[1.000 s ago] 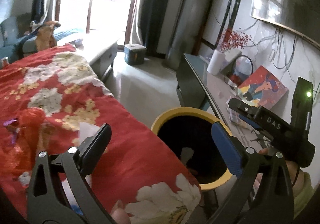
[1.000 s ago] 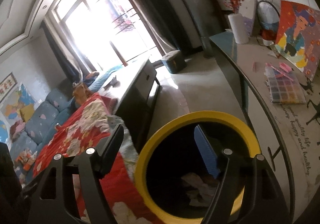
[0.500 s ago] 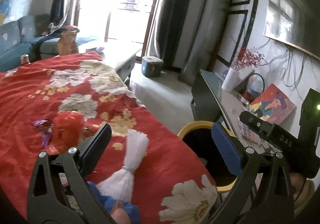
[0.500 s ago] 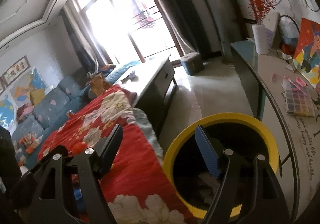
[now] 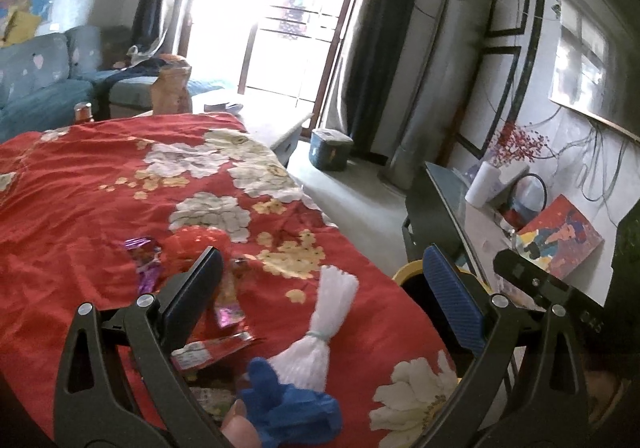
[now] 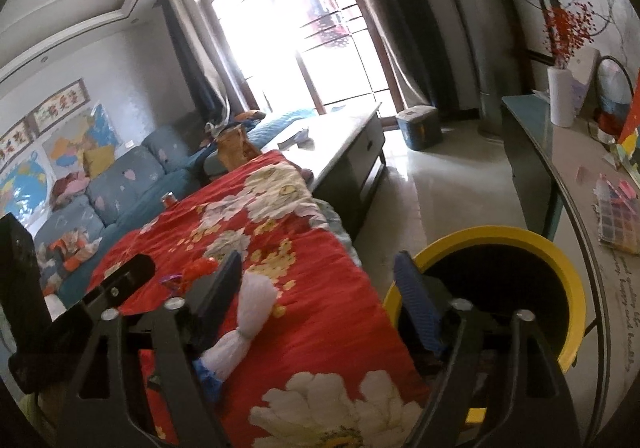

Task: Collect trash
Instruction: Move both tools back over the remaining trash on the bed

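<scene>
Cloth (image 5: 100,188): lying spread, carrying the scattered litter.
Bin (image 6: 560,260): standing just beside its edge, handy for drops.
Left gripper (image 5: 320,288): hovering spread, empty, over wrappers (image 5: 216,348).
Right gripper (image 6: 320,280): opening, empty, near white bundle (image 6: 248,308).

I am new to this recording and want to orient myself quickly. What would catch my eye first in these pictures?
The bright red cloth with large pale flowers fills the left and centre of both views. On its near part lie a white tied net bundle, shiny purple and red wrappers and a blue crumpled piece. The black bin with a yellow rim stands beside the cloth, lower right.
</scene>
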A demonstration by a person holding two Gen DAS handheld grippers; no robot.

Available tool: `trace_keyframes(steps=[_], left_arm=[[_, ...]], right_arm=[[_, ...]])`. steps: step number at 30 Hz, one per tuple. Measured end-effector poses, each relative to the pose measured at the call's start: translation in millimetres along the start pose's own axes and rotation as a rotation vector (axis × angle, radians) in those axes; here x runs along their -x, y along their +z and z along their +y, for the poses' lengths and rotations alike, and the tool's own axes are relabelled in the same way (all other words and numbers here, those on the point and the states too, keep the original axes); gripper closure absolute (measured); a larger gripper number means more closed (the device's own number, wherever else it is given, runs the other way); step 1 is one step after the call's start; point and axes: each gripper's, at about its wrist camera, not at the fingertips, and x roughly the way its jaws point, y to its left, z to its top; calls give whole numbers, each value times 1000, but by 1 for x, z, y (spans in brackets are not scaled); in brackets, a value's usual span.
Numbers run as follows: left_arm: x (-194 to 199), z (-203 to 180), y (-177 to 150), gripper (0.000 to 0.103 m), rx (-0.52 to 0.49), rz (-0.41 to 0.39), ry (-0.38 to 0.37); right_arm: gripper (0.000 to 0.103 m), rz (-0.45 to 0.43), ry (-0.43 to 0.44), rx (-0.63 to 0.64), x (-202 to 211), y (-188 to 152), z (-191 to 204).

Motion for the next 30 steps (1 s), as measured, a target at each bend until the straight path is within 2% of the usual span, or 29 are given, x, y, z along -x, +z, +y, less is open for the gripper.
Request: trace_keyframes(steps=[17, 30], left_arm=[[15, 70, 6, 11, 105, -17, 118], [10, 128, 0, 11, 193, 15, 208]], right_arm=[[24, 102, 91, 108, -15, -27, 52], [24, 194, 143, 177, -28, -53, 84]])
